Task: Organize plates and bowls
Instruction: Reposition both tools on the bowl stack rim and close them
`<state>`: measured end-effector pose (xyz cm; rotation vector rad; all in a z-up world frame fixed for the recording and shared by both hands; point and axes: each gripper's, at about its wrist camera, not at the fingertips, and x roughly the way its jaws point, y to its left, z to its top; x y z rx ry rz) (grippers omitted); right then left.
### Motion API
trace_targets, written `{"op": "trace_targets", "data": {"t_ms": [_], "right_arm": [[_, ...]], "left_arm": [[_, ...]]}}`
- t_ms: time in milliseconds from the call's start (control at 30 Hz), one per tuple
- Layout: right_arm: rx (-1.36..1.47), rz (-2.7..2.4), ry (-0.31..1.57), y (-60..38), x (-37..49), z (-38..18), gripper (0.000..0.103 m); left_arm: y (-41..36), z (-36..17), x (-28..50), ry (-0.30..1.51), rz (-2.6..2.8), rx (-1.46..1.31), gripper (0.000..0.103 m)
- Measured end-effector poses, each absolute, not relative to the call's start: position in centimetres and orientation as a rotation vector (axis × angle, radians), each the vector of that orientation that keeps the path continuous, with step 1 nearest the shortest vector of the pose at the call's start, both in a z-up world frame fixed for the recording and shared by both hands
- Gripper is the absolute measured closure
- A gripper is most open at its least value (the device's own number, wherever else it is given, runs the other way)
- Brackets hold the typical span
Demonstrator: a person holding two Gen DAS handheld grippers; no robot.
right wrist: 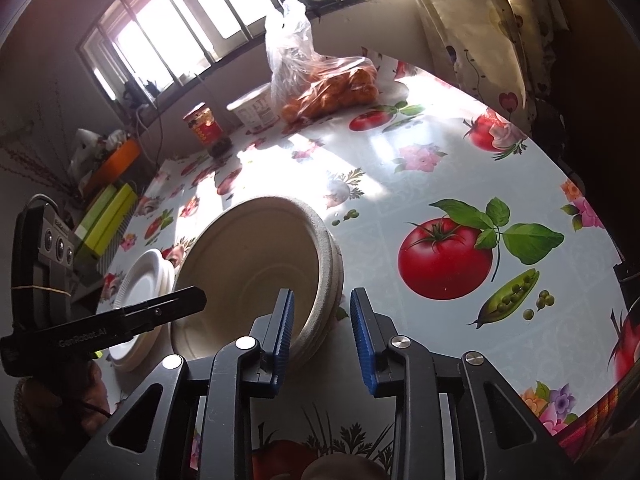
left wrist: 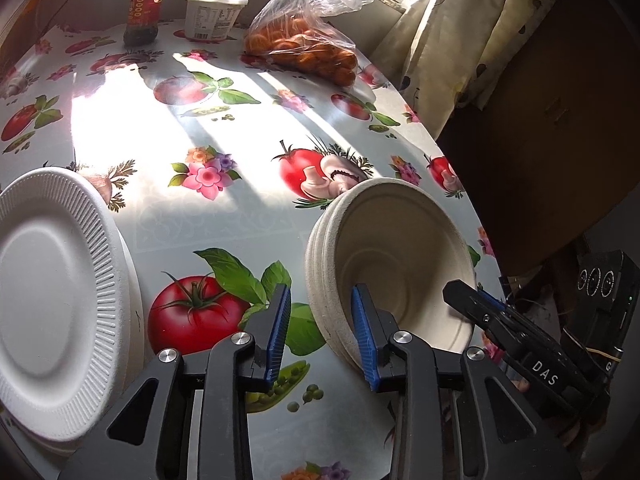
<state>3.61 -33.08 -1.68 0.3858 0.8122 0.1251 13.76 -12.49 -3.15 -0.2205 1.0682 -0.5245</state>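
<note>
Left wrist view shows the stack of beige moulded-fibre bowls [left wrist: 396, 264] standing upright near the right edge of the tabletop [left wrist: 224, 216], which is covered with a glossy oilcloth printed with tomatoes, peas and flowers. The left hand-held gripper [left wrist: 322, 332] straddles the near-left rim of that stack: its right blue pad reaches inside the top bowl, its left pad stays outside, and a clear gap shows between the pads and the wall, so I judge it released, not yet pinching. The right hand-held gripper [right wrist: 322, 334] straddles the opposite, near-right rim the same way, one pad inside and one outside, also unclenched with nothing pressed. So the bowls lie straight ahead of and slightly below both sets of fingers, each hand about equally near, and the coming move turns on both pads closing across the thin rim wall. The stack of white ribbed foam plates [left wrist: 52, 300] sits just beside the bowls toward the left edge, apart from them in the left wrist view. At the far edge stand a dark glass jar with a red label [left wrist: 145, 10], a white lidded plastic tub [left wrist: 214, 16] and a clear plastic bag of orange fruit [left wrist: 308, 46]. How many bowls are nested is hard to count, and the plates are cut off by the frame.
</note>
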Motion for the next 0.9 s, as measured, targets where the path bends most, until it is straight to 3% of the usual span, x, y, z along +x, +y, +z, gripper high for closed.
{"op": "trace_targets", "data": {"t_ms": [167, 900], "right_arm": [[0.385, 0.127, 0.812, -32.97, 3.63, -1.64, 0.078], [0.381, 0.127, 0.813, -32.89, 3.67, -1.60, 0.081]], "left_arm": [[-12.69, -3.10, 13.67, 1.067, -0.532, -0.220, 0.079], [-12.99, -3.11, 13.56, 1.065, -0.517, -0.205, 0.079]]}}
